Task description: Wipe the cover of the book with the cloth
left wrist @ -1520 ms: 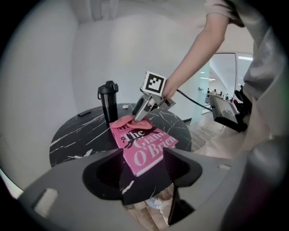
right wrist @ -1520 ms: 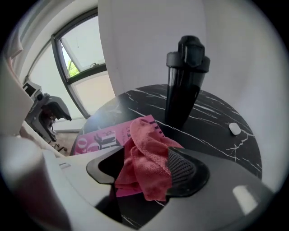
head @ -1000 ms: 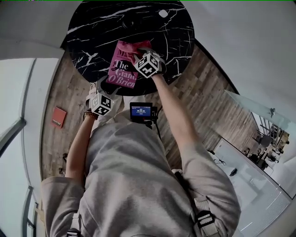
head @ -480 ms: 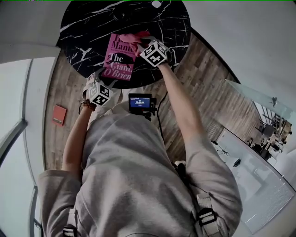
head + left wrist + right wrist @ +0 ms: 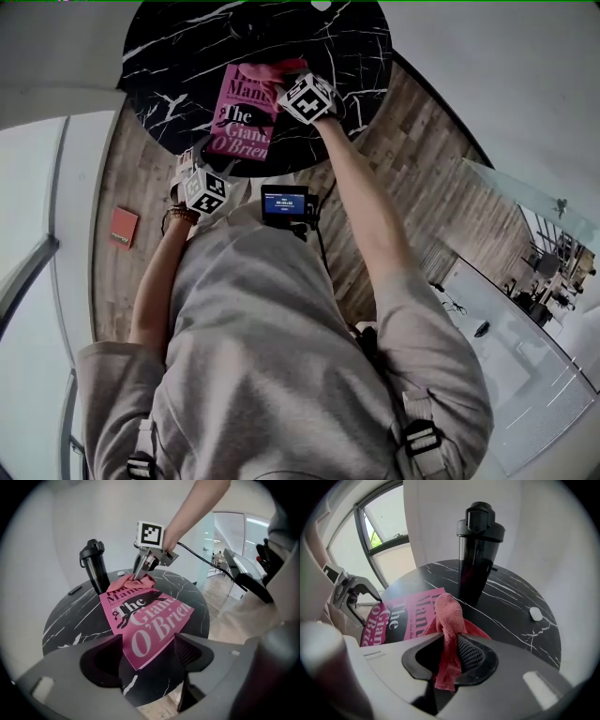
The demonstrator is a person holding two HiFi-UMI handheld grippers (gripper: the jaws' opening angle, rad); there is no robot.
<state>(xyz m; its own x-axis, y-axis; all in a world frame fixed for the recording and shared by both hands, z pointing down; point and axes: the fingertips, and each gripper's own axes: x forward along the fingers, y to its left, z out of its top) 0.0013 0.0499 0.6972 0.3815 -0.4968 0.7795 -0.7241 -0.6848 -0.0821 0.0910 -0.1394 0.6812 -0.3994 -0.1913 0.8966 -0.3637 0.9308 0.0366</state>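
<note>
Cloth [image 5: 449, 613] in right claw [image 5: 446, 652] (clamped), on book [image 5: 405, 613]

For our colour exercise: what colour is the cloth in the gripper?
The cloth is salmon red, best seen in the right gripper view.

The cloth [image 5: 449, 611] hides the far edge of the book [image 5: 410, 610].

place: likely office | glass partition [image 5: 514, 199] | desks [image 5: 562, 267] beyond | wood floor [image 5: 422, 178]
</note>
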